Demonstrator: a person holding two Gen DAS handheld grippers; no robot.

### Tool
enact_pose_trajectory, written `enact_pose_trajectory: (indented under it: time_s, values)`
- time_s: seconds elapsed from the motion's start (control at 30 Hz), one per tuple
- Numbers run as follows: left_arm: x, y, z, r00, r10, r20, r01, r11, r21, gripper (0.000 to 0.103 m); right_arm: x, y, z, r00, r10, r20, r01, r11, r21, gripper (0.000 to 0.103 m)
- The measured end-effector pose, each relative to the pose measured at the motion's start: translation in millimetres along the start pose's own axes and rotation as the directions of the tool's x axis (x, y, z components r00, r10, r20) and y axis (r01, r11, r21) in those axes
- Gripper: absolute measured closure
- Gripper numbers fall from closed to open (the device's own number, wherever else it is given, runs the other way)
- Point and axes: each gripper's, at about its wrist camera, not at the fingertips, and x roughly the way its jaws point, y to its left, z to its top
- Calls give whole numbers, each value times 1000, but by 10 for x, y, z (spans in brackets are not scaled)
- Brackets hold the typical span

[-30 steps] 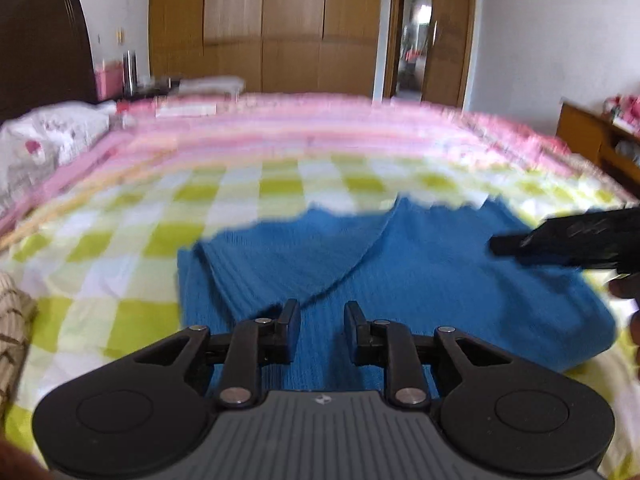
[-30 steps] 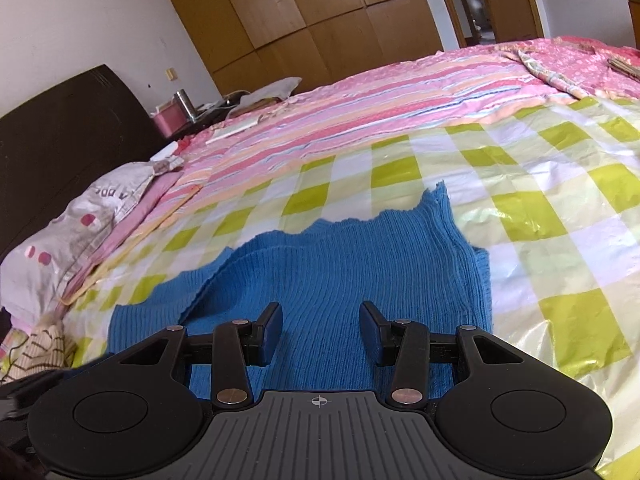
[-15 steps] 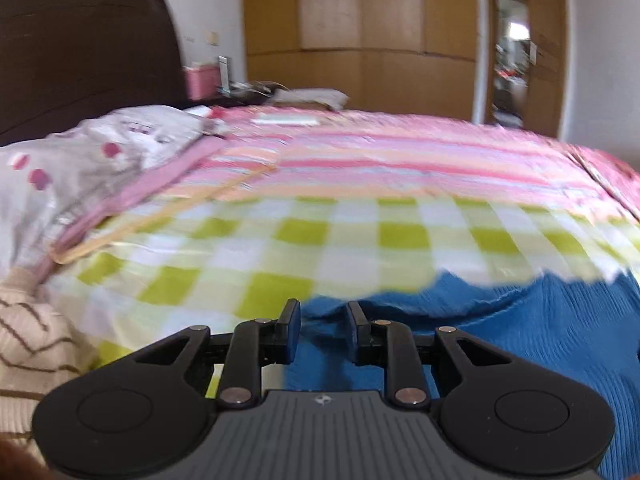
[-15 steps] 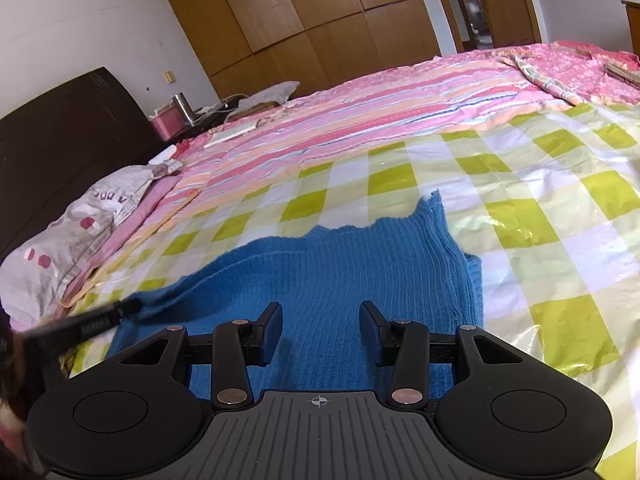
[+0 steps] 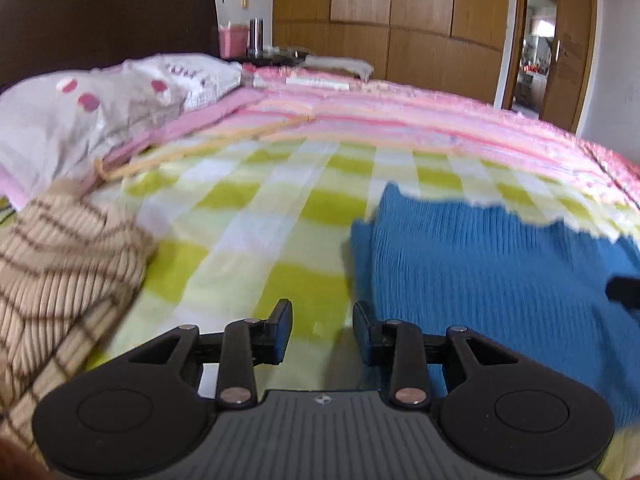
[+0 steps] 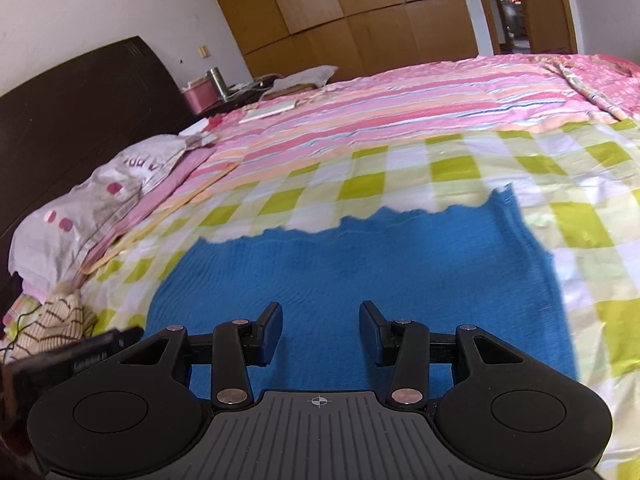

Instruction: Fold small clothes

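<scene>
Left wrist view: blue knit garment [image 5: 500, 276] lies flat on the checked bedspread [image 5: 248, 216], filling the frame's right half.
Left gripper [image 5: 322, 326] hangs empty, jaws parted, just left of its edge; right gripper [image 6: 320, 328], jaws wide and empty, hovers over the garment's lower centre; a striped beige sweater [image 5: 60, 272] sits lower left.

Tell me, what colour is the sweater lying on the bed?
The sweater is plain blue, a ribbed knit. It shows best in the right wrist view.
</scene>
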Motion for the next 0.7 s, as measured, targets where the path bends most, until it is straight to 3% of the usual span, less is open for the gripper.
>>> enact_pose_trajectory:
  time_s: [0.17,0.27,0.5,0.7]
  values:
    - [-87,15,-154,1000,24,-6,-24,999,45,65,46,-38,-99,996,-89,-23,89,996,-21,63]
    - [-161,52,-175,1000,3,-3,-3,1000,25,65,-3,-16,-114,994,-108,-23,107,994,-19,63]
    - [-343,126,-115,995,-89,54,89,996,-15,64,-159,344,-114,998,-57,-7,56,996,-62,62]
    - [-211,71,-44,990,-137,21,137,990,14,60,-261,403,-181,999,-39,-15,38,997,-65,62]
